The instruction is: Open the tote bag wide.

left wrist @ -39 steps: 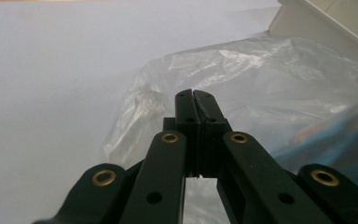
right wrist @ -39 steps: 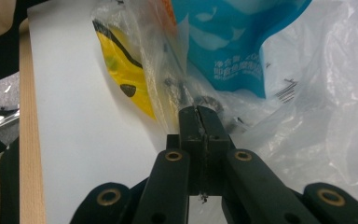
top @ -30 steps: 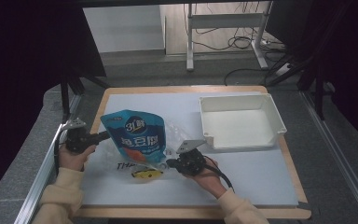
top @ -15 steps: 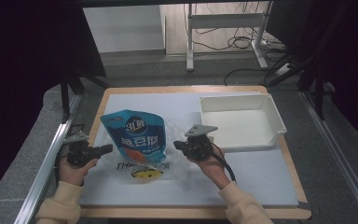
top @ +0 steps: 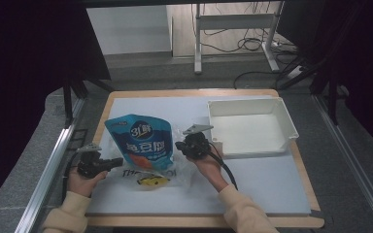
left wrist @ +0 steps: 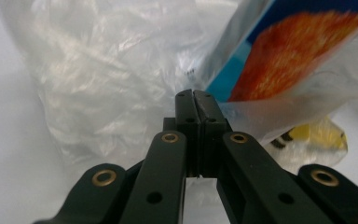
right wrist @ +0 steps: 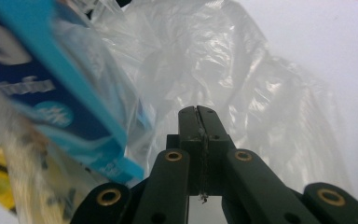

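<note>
The left gripper [left wrist: 193, 95] has its two black jaws pressed tight together, and a thin edge of the crinkly see-through plastic bag [left wrist: 107, 79] seems to be pinched between them. The right gripper [right wrist: 198, 112] is the same, with its jaws squeezed flat on a fold of that bag [right wrist: 242, 79]. From the high view, the left gripper [top: 115, 161] sits at the bag's left side and the right gripper [top: 178, 146] at its right side, so the bag [top: 175, 160] is stretched between them. Inside the bag stands a blue pouch with white writing and an orange picture [top: 141, 141], and a small yellow packet [top: 151, 181] lies at the bottom. The bag sits on the grey-white mat [top: 267, 184] near the left front part of the wooden table [top: 303, 182]. A white plastic tray [top: 289, 126] sits just beside the right gripper, at the back right. There is lots of bare mat in front and to the right. The left gripper view shows the orange picture [left wrist: 298, 51] up close, while the right gripper view shows the pouch's blue edge [right wrist: 65, 93].
</note>
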`<act>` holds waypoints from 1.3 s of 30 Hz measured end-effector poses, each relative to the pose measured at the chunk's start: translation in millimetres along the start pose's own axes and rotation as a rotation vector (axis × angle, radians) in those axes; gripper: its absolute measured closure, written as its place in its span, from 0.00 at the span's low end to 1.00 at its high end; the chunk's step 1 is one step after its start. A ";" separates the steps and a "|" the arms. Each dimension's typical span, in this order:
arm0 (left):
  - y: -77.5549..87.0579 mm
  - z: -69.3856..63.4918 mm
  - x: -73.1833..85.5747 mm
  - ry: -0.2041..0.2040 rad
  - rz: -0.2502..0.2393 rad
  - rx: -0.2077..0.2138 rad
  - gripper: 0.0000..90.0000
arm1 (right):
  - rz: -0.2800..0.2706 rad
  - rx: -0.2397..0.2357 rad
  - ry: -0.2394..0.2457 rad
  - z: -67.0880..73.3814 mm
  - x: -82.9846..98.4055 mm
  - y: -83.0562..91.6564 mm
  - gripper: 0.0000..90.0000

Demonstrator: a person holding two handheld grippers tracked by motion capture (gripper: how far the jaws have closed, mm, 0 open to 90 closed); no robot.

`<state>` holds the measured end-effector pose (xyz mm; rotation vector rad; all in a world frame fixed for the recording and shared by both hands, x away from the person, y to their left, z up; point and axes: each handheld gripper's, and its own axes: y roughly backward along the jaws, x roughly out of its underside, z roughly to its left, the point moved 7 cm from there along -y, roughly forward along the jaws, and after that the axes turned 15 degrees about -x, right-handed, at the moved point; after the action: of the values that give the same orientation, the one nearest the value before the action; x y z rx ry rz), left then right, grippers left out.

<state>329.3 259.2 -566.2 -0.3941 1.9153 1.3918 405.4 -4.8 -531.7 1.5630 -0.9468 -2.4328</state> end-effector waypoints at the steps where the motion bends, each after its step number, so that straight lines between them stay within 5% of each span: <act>1: -1.0 -0.1 2.4 -0.004 0.007 -0.001 1.00 | 0.004 -0.001 -0.003 -0.9 -0.2 -5.7 0.99; 5: -3.6 -1.0 9.8 -0.004 0.027 0.006 1.00 | 0.046 0.050 0.010 -5.1 2.0 -27.4 0.99; 13: -7.4 -5.0 22.9 -0.016 0.067 0.015 1.00 | 0.096 0.155 -0.028 -23.8 15.8 -39.1 0.99; 27: -2.8 -2.6 35.4 -0.003 0.088 0.005 1.00 | 0.085 0.195 -0.062 -44.1 26.0 -34.9 0.98; 39: 1.7 -3.9 42.6 -0.012 0.097 0.000 1.00 | 0.068 0.204 -0.067 -46.4 26.9 -33.7 0.98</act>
<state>297.4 263.3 -594.4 -0.2959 1.9473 1.4526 440.3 -9.1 -584.4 1.4879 -1.2748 -2.4213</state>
